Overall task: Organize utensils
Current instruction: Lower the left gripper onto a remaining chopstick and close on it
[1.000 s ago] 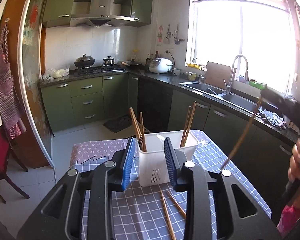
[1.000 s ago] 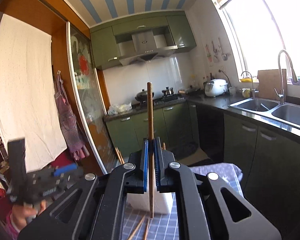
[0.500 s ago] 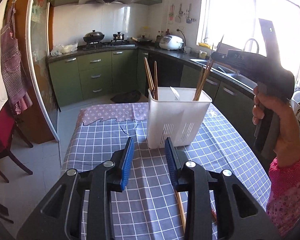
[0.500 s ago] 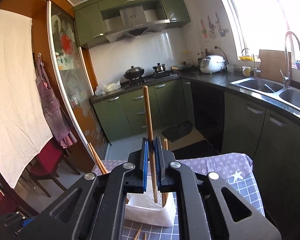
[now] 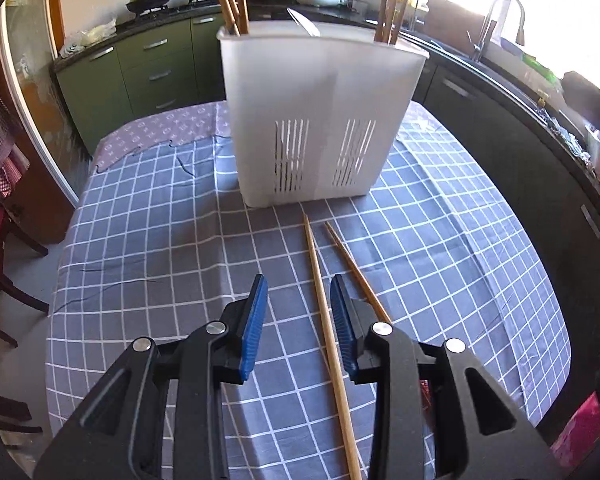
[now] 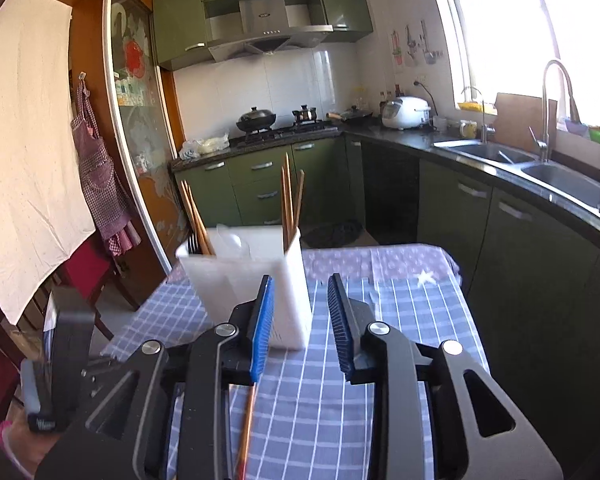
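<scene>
Since the earlier frames, both of my grippers have come down toward the tabletop, and the chopstick that stood clamped in the right gripper is no longer between its pads.

Right jaws: opening, partly spread, nothing between them. The released chopstick presumably stands among the chopsticks in the right-hand compartment of the white caddy; which one it is cannot be told.

Left gripper: jaws partly open, empty, tilted down over the near edge of the tabletop. One loose chopstick lies on the cloth between the pads, untouched and closer to the right pad. A second chopstick lies just beside it and passes under the right finger.

The caddy stands toward the far edge of the tabletop, with more chopsticks and a spoon upright in it.

Probable faults from this state:

1. Closing off-centre. The right pad meets the chopstick first and rolls it across the cloth, out of the grip.
2. Catching both sticks. They lie near each other, so a wide closure may pinch the second or flick it aside.
3. Descending too far. The pad tips drag the checked cloth and shift the caddy.
4. Collision. Both grippers work close together near the caddy; a careless lift may knock it over.
</scene>
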Demonstrator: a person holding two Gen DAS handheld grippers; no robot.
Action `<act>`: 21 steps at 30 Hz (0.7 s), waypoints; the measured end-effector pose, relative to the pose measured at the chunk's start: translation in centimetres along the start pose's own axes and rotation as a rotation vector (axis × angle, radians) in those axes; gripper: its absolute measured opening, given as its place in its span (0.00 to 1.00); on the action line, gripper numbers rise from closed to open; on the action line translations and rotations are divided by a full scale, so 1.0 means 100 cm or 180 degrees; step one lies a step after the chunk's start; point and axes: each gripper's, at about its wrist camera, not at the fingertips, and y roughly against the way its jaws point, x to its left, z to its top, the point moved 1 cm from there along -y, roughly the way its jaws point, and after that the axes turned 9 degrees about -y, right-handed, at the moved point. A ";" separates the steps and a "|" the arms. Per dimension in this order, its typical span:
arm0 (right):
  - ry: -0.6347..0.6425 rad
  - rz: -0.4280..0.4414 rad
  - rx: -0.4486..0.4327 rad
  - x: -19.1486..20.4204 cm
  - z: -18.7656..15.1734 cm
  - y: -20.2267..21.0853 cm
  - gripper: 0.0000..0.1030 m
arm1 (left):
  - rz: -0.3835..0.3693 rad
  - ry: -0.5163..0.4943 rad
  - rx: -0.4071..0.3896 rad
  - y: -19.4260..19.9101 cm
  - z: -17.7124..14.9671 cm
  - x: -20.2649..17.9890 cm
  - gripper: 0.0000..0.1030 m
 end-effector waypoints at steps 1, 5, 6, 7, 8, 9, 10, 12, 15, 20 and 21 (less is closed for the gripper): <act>0.0003 -0.0060 0.0073 -0.006 -0.016 0.002 0.29 | 0.0011 -0.0008 0.0049 -0.006 0.001 -0.002 0.30; -0.0079 -0.0242 0.0465 -0.035 -0.067 -0.008 0.29 | 0.0046 -0.0042 0.0248 -0.032 0.004 -0.008 0.30; -0.0152 -0.0258 0.0549 -0.044 -0.076 -0.012 0.29 | 0.0067 -0.0037 0.0289 -0.038 0.005 -0.009 0.30; -0.0210 -0.0257 0.0598 -0.051 -0.081 -0.015 0.29 | 0.0050 -0.0019 0.0339 -0.045 0.006 -0.009 0.30; -0.0249 -0.0246 0.0632 -0.056 -0.084 -0.016 0.29 | 0.0046 -0.0004 0.0413 -0.052 0.007 -0.009 0.30; -0.0265 -0.0245 0.0644 -0.059 -0.085 -0.017 0.29 | 0.0047 -0.0007 0.0465 -0.058 0.007 -0.009 0.30; -0.0270 -0.0252 0.0637 -0.060 -0.084 -0.016 0.29 | 0.0038 -0.0013 0.0508 -0.064 0.007 -0.010 0.29; -0.0272 -0.0224 0.0618 -0.061 -0.083 -0.013 0.29 | 0.0139 -0.0036 0.0520 -0.068 0.009 -0.012 0.28; -0.0271 -0.0199 0.0611 -0.061 -0.080 -0.011 0.29 | 0.0173 -0.0010 0.0548 -0.070 0.012 -0.011 0.28; -0.0313 -0.0139 0.0645 -0.060 -0.073 -0.014 0.29 | 0.0155 -0.0019 0.0590 -0.071 0.014 -0.012 0.21; -0.0315 -0.0136 0.0649 -0.060 -0.073 -0.014 0.29 | 0.0131 -0.0026 0.0587 -0.070 0.014 -0.012 0.12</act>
